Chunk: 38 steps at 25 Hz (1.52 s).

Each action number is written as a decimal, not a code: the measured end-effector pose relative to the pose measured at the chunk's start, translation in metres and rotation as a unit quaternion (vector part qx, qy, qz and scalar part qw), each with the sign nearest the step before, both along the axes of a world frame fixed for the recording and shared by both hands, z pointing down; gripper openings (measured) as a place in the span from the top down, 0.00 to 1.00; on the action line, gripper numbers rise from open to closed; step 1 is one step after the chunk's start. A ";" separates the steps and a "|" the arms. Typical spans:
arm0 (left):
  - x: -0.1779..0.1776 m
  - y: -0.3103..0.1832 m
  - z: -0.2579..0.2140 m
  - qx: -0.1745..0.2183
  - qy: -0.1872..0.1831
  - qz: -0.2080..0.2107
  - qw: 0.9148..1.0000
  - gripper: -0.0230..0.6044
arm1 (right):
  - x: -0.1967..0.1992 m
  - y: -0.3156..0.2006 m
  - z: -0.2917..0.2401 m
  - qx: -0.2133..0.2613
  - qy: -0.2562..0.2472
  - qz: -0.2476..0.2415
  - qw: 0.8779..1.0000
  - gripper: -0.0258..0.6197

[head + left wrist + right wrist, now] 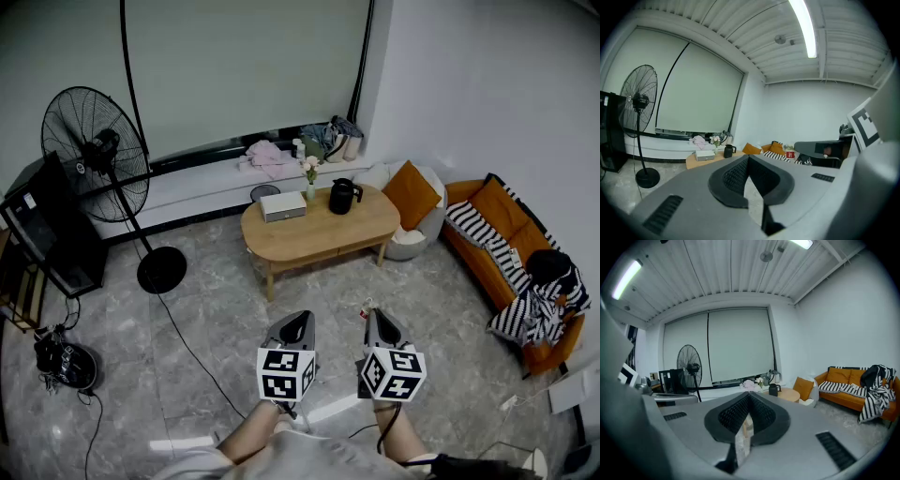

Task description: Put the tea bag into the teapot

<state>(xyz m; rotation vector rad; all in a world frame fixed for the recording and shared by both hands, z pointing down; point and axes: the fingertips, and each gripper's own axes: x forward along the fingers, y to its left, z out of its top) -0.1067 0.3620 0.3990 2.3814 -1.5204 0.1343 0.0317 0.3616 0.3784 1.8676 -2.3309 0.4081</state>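
1. Both grippers are low in the head view, side by side in front of the person and tipped slightly downward toward the room.
2. Left gripper [301,319] – jaws together in its own view, the dark ribbed pads [733,177] meeting at the tips. Only bare floor shows through the slot beneath them, so it carries nothing.
3. Right gripper [374,315] – jaws closed too. A small red-and-white piece sits right at its tips: the tea bag [366,312]. In the right gripper view a pale strip shows in the slot under the closed tips, though it is too cramped there to read clearly.
4. From the left gripper view the same red tea bag shows at the nose of the right gripper, just across from the left one.
5. The teapot [343,196], black with a handle, stands upright on the far side of the oval wooden table [309,246], well apart from both grippers.
6. On that table, left of the teapot: a grey box [283,205] and a small vase of flowers [310,176] between box and pot.
7. Around the room: a standing fan [94,141] at the left and an orange sofa [497,220] with striped fabric at the right.
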 end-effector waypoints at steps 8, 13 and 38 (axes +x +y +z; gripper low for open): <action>-0.007 -0.002 0.000 0.003 -0.001 0.002 1.000 0.95 | -0.006 0.001 0.000 0.002 0.001 0.004 1.000 0.91; -0.014 -0.006 0.001 0.004 0.000 0.008 1.000 0.95 | -0.011 -0.001 -0.001 0.003 -0.014 0.010 1.000 0.91; -0.020 -0.084 0.035 -0.020 -0.009 0.009 1.000 0.95 | 0.016 -0.057 0.037 -0.031 -0.036 0.056 0.997 0.91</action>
